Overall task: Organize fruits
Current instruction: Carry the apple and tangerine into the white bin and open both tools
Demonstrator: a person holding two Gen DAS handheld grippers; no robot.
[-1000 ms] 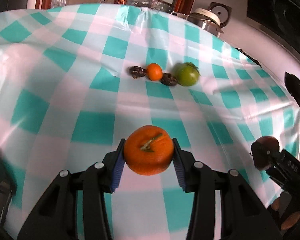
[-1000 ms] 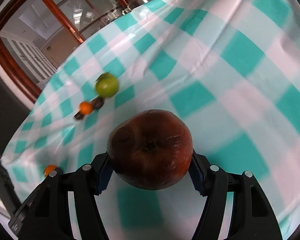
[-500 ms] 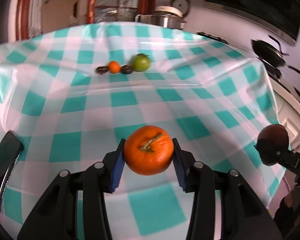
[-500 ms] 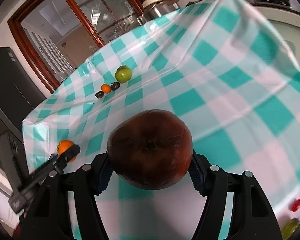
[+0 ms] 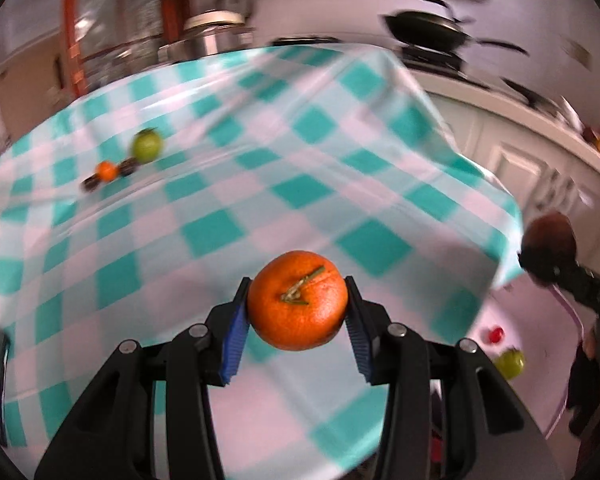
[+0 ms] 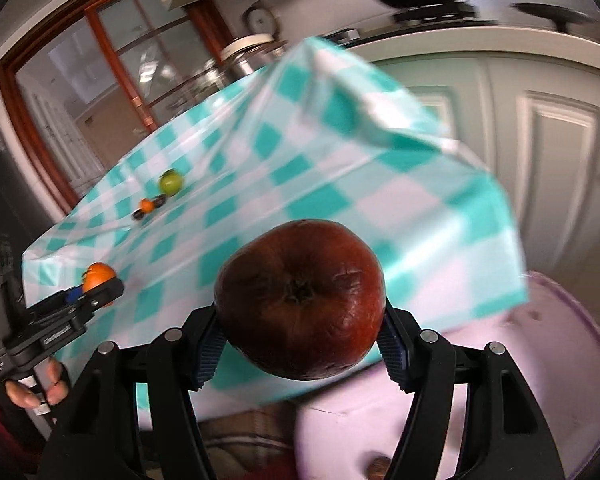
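Two round fruits: dimpled orange [image 5: 298, 300], wrinkled dark-red apple [image 6: 300, 300].

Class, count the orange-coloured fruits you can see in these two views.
2: one orange clamped in the left gripper; a smaller one far back on the checked tablecloth. Others may be hidden.

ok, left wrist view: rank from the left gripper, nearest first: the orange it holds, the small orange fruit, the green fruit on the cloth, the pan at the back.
1. Orange, clamped in the left gripper.
2. Small orange fruit, far left on the checked cloth.
3. Green fruit, just beyond it, slightly right.
4. Pan, off the table, upper right at the back.
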